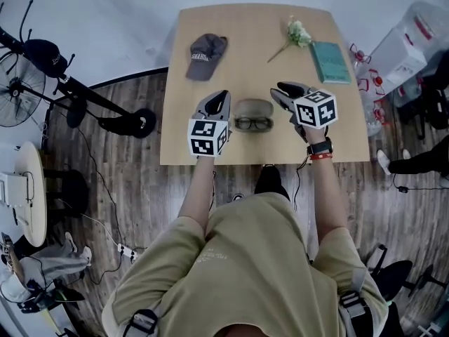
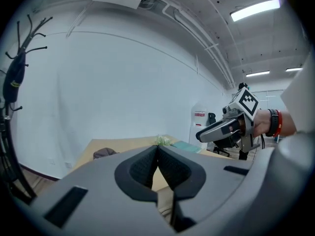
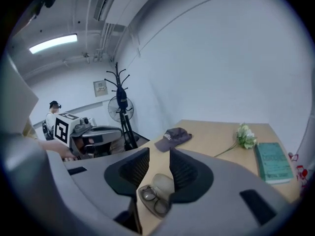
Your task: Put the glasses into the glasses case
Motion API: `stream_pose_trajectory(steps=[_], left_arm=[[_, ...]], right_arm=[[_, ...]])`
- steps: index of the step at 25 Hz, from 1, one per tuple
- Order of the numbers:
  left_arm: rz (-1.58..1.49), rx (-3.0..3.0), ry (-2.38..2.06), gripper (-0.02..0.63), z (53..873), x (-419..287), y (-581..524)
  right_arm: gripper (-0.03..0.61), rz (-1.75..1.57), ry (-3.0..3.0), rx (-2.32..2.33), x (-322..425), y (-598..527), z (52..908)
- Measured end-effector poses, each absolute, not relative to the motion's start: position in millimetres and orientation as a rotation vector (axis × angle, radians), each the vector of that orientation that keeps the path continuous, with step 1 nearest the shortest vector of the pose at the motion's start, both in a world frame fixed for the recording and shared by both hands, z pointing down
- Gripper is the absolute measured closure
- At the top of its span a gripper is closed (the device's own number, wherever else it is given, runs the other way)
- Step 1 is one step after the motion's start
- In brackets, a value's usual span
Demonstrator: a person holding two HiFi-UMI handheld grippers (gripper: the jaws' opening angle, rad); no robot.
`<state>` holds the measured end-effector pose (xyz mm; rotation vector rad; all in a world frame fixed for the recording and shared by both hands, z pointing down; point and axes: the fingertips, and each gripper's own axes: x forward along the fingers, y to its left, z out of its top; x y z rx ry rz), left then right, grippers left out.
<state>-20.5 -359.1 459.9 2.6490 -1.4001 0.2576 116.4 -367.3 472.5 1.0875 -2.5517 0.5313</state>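
The open glasses case (image 1: pixel 253 108) lies near the front middle of the wooden table (image 1: pixel 210 23). The dark-framed glasses (image 1: pixel 253 123) rest in its front half. My left gripper (image 1: pixel 222 95) hovers just left of the case, its jaws shut with nothing in them (image 2: pixel 158 149). My right gripper (image 1: pixel 278 91) hovers just right of the case, held above the table. Its jaws (image 3: pixel 159 156) stand apart with nothing between them. Through that gap the glasses (image 3: pixel 152 199) and the case (image 3: pixel 163 183) show far below.
A grey cap (image 1: pixel 206 55) lies at the table's back left, a white flower sprig (image 1: pixel 296 34) and a teal book (image 1: pixel 330 62) at the back right. A fan (image 1: pixel 17 83) and a stand are on the floor at left, a clear bin (image 1: pixel 403 48) at right.
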Motion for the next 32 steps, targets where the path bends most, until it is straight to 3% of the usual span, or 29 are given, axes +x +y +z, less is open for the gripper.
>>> stream_pose_trajectory(steps=[18, 21, 32], left_arm=[[0.177, 2.725, -1.401, 0.591, 417, -11, -338], [0.165, 2.729, -1.408, 0.591, 412, -13, -339], [0.143, 2.734, -1.416, 0.591, 406, -18, -343]], right_arm=[[0.508, 0.390, -2.574, 1.599, 137, -332, 412], [0.560, 0.361, -2.585, 1.635, 136, -330, 409], [0.563, 0.303, -2.497, 1.700, 134, -334, 411]])
